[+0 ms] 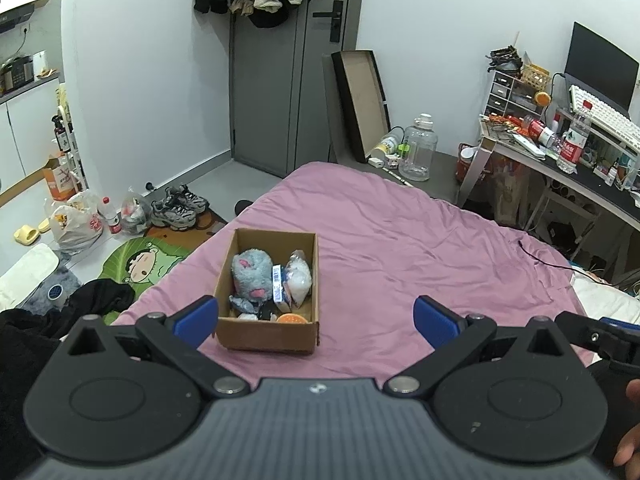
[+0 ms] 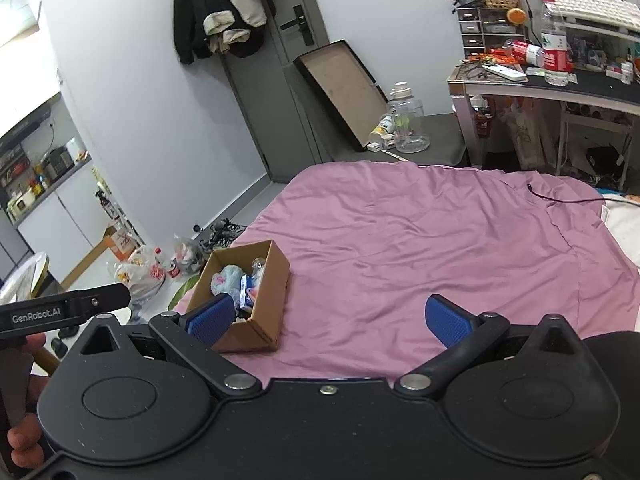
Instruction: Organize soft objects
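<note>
An open cardboard box [image 1: 267, 338] stands on the pink bedsheet [image 1: 420, 248] near the bed's left edge. Inside lie a grey plush toy [image 1: 250, 274], a clear bag of white stuff [image 1: 299, 278], a blue-and-white packet [image 1: 278, 288] and an orange round item [image 1: 292, 319]. My left gripper [image 1: 316, 322] is open and empty, just behind the box, its left finger beside the box's near corner. My right gripper [image 2: 328, 320] is open and empty, to the right of the box [image 2: 260, 320]; its left finger overlaps the box's near wall in view.
A cluttered desk [image 1: 580, 168] with keyboard and bottles stands at the right. A large clear jug [image 1: 418, 148] and a leaning flat box [image 1: 362, 104] stand by the door. Shoes [image 1: 178, 206], bags and a green mat [image 1: 140, 264] lie on the floor left of the bed.
</note>
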The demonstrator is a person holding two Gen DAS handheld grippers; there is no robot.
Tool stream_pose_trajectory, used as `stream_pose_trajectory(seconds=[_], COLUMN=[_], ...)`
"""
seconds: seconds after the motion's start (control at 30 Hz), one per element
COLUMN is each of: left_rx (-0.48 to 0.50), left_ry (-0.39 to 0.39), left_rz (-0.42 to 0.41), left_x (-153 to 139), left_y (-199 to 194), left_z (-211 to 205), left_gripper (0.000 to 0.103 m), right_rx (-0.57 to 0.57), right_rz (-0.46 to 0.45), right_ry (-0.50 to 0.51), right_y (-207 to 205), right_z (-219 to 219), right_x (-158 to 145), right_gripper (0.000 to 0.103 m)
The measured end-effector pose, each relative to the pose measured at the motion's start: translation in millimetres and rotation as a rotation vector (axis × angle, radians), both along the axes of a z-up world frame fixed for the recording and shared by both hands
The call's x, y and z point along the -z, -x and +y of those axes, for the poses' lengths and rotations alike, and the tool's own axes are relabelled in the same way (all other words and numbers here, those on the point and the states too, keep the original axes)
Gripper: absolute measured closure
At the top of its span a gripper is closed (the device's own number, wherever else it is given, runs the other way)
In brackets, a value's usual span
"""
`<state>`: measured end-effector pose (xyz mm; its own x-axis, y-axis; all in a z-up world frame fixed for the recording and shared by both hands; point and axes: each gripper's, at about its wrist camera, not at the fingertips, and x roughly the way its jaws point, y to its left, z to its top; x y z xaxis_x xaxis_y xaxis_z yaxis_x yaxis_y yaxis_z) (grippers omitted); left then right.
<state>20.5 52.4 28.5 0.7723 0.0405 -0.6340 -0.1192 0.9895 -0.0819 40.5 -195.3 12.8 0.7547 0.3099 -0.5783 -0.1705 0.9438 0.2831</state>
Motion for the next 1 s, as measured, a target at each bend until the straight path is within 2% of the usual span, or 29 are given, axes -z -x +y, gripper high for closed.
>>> stream_pose_trajectory(seconds=[0.53,1.0], left_rx=[0.008,0.005], left_ry=[0.012,0.009], left_rz=[0.006,0.008], left_x=[5.7,2.3], left_y=[5.8,5.9], left_z=[1.5,0.1], left_gripper=[0.000,0.000], right_rx=[-0.019,-0.021], right_rz=[0.012,0.015], right_ry=[0.000,0.058], right_y=[4.1,4.4], right_z=[3.8,11.6], right_x=[-2.1,-0.4], right_gripper=[0.000,0.000])
